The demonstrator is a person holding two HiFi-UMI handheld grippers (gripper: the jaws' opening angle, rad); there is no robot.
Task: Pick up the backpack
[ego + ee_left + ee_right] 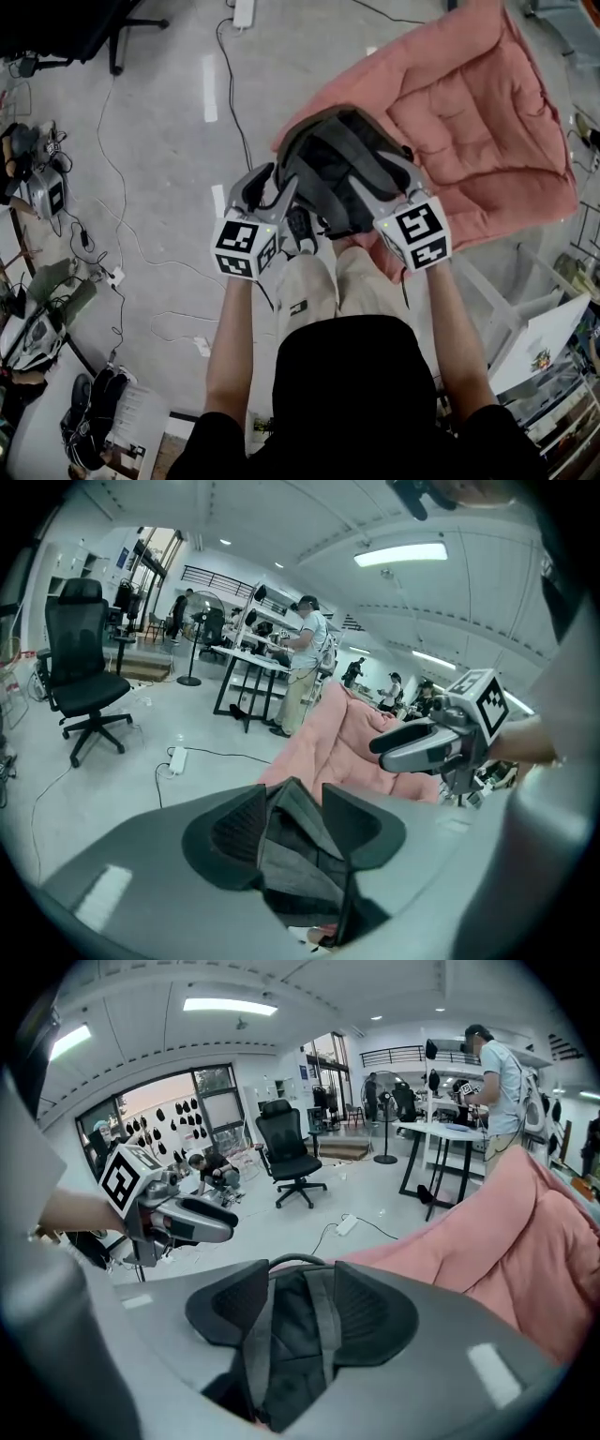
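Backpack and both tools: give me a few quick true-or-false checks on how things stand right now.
1. The backpack rests on the pink cushion. True.
2. The backpack is bright red. False: it is dark grey and black, with grey straps.
3. The left tool and the right tool are both shut. False: each one's jaws stand apart, with the backpack showing between them.
4. A black office chair stands on the floor. True.
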